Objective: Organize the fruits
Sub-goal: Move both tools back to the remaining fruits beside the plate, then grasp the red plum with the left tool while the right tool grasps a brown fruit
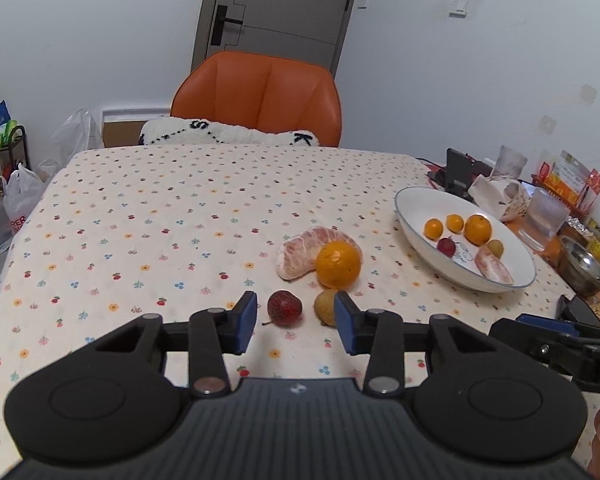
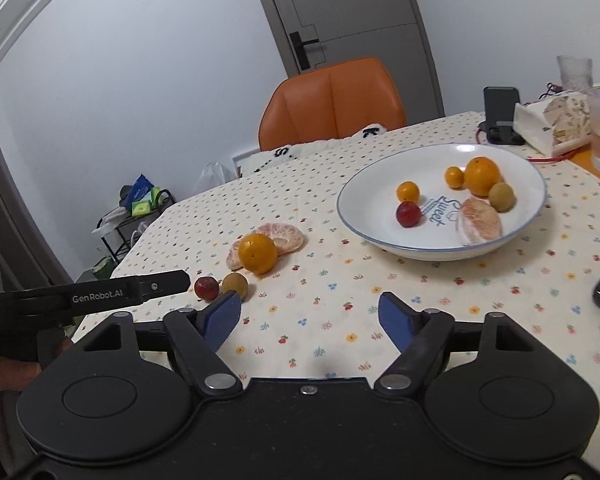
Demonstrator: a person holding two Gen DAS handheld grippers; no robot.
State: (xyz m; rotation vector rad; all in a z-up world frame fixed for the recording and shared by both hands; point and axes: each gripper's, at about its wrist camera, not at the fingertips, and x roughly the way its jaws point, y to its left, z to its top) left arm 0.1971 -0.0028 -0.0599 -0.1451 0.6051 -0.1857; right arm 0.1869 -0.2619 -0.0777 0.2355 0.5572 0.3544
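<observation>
Six fruits are already sat in the white plate (image 2: 352,216); four are left on the tablecloth (image 1: 140,220): orange (image 1: 338,264), pomelo piece (image 1: 296,256), red fruit (image 1: 285,307), small brown fruit (image 1: 326,306). Left claw (image 1: 296,322) is held open near the red one, right claw (image 2: 308,320) wide open and empty.

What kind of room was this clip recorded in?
Most likely a dining area in a home: a table under a flower-print tablecloth, an orange chair pushed up to it, an interior door behind, and a white plate of fruit.
</observation>
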